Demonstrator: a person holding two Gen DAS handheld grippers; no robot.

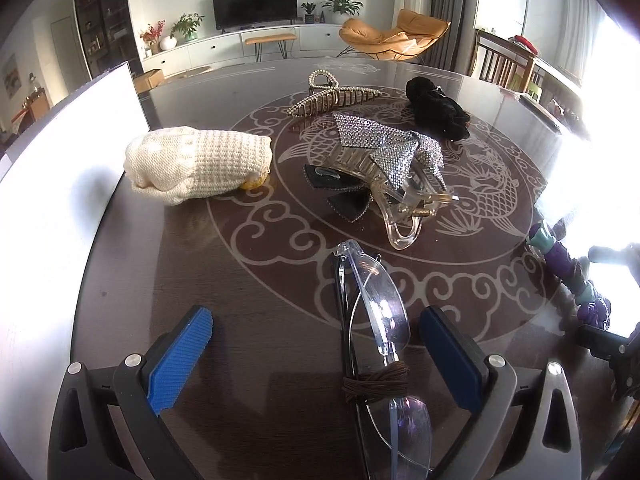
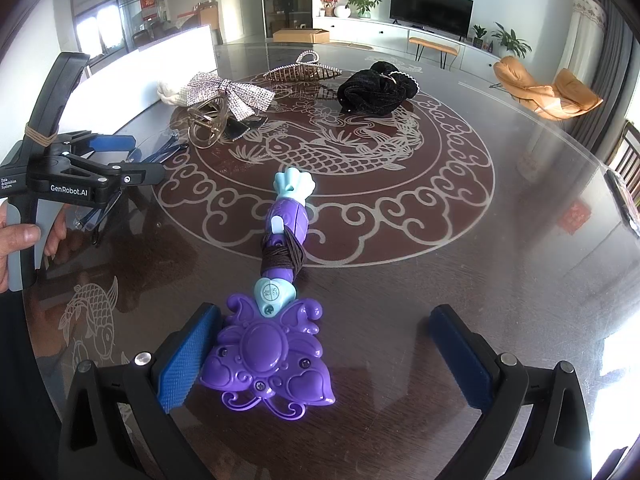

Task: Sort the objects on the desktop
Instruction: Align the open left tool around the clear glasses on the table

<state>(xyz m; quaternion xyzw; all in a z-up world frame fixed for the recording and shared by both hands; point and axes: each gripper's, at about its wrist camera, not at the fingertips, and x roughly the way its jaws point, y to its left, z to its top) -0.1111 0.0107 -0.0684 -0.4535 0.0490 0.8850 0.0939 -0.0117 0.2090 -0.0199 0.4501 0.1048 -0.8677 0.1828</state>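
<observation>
Both tongs are gaping: the left gripper (image 1: pixel 316 354) is straddling lengthwise glasses (image 1: pixel 374 344), the right gripper (image 2: pixel 326 354) a lengthwise purple toy (image 2: pixel 276 320).

Left gripper (image 1: pixel 316 344) mouth: spread wide; folded clear glasses (image 1: pixel 376 320) lie inside it toward the right pad, bare table (image 1: pixel 248 280) toward the left pad.
Ahead of left gripper: open tabletop up to the cream knitted pouch (image 1: pixel 200 164) on the left and the rhinestone bow claw clip (image 1: pixel 384 168) straight on.
Far centre: pearl claw clip (image 1: pixel 332 98) and black scrunchie (image 1: pixel 436 110) crowd the back.
Left edge: an upright white board (image 1: pixel 68 152) walls that side.
Right gripper (image 2: pixel 324 356) mouth: the purple toy wand (image 2: pixel 268 356) touches the left pad; clear gap to the right pad.
Right of wand: wide bare table.
</observation>
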